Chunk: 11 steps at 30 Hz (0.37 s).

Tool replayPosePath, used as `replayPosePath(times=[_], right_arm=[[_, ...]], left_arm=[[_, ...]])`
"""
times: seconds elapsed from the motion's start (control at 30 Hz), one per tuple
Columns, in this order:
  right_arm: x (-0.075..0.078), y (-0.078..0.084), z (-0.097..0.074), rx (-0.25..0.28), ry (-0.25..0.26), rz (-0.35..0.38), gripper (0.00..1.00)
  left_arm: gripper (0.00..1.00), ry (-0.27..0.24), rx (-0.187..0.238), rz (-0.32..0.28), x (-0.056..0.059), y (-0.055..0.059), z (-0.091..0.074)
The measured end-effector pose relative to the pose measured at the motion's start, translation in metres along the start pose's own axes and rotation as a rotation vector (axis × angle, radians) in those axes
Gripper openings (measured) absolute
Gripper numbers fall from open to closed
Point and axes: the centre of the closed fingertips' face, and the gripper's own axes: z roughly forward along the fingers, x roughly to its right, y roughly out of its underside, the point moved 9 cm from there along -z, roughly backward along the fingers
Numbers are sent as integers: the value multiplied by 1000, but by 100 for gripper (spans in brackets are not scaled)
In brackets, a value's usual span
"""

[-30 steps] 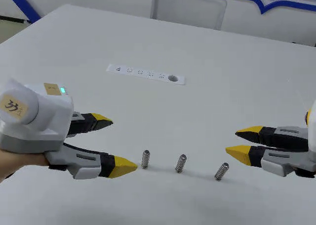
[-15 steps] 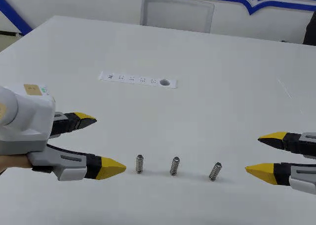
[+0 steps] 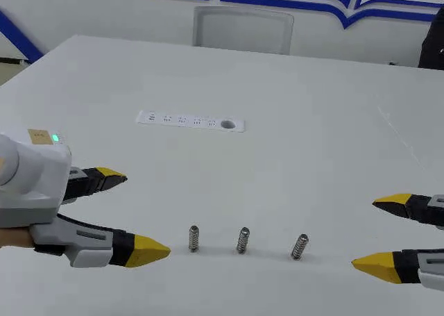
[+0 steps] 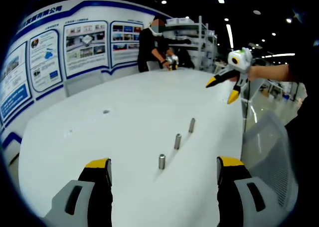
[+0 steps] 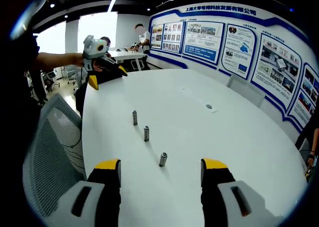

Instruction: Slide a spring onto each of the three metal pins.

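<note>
Down at the lower middle of the frame, three springs (image 3: 242,239) stand in a row on the white desk (image 3: 298,128) between the left gripper (image 3: 146,214) and right gripper (image 3: 364,233), whose fingers are spread wide and empty.

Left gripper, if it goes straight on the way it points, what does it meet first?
Probably the nearest spring, which stands dead ahead between the open jaws of the left gripper in its own view. The gripper's height is unclear, so it might pass over the spring.
</note>
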Motion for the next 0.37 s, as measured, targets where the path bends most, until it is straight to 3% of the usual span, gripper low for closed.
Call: replayPosePath(times=[0.1,0.37], right_arm=[[0,0,1,-12,12,1,75],[-6,-5,2,-19,-2,-12,78]], left_arm=[[90,-1,-5,0,1,1,-1],[92,0,-13,8,1,2,-4]])
